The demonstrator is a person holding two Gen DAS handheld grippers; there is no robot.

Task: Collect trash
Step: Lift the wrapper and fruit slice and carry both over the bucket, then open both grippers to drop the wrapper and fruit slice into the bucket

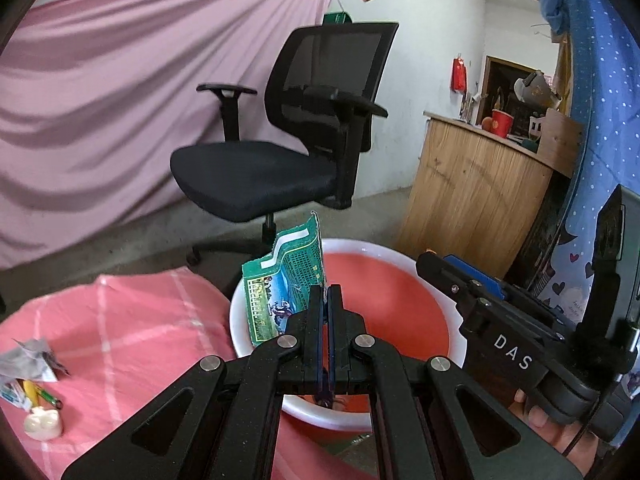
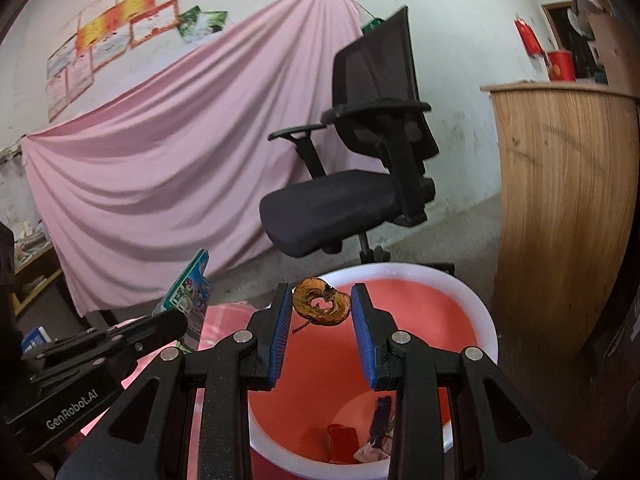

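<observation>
On your left, the pink checked tablecloth (image 1: pixel 132 320) holds a crumpled wrapper (image 1: pixel 28 360), a green lighter (image 1: pixel 48 397) and a small white lump (image 1: pixel 43 427), while your left gripper (image 1: pixel 327 294) has its jaws pressed together on the edge of a green printed packet (image 1: pixel 286 280) that stands upright over the near rim of the bin. The white-rimmed red bin (image 2: pixel 486 320) sits just beside the table, and at its bottom lie a red packet (image 2: pixel 342 442), a dark purple wrapper (image 2: pixel 380 416) and a pale scrap. To the right, your right gripper (image 2: pixel 322 304) has its blue pads (image 2: pixel 362 332) partly spread around a curled brown ring of dried fruit peel (image 2: pixel 322 307) above the bin's opening; it sits against the left pad, but you cannot tell whether the right pad touches it.
</observation>
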